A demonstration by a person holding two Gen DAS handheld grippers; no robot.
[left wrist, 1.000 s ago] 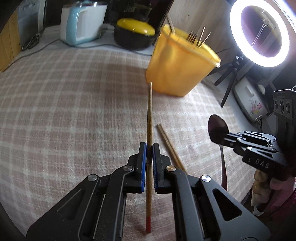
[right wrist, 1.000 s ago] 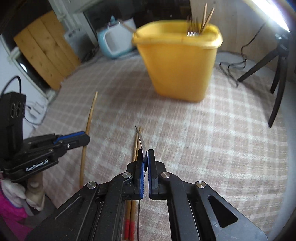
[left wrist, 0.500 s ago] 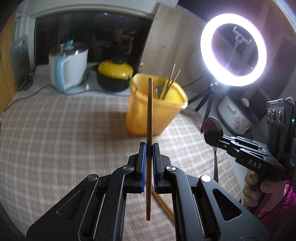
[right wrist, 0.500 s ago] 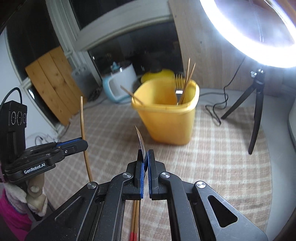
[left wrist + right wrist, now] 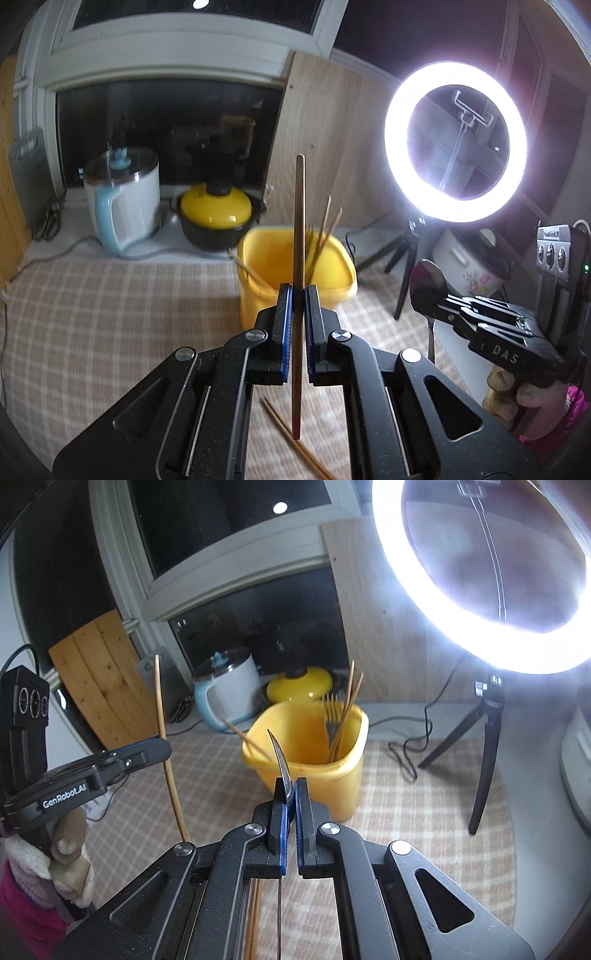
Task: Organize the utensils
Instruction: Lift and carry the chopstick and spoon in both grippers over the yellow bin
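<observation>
My left gripper is shut on a wooden chopstick and holds it upright in the air, red tip down; it also shows in the right wrist view. My right gripper is shut on a metal spoon, seen edge-on; its bowl shows in the left wrist view. The yellow tub stands ahead on the checked cloth and holds a fork and chopsticks. More chopsticks lie on the cloth below my grippers.
A lit ring light on a tripod stands right of the tub. A white and blue kettle and a yellow-lidded pot stand behind it. A rice cooker is at the right.
Both grippers have risen from the cloth, lifting the chopstick and the spoon. The views now tilt up toward the tub and the window.
</observation>
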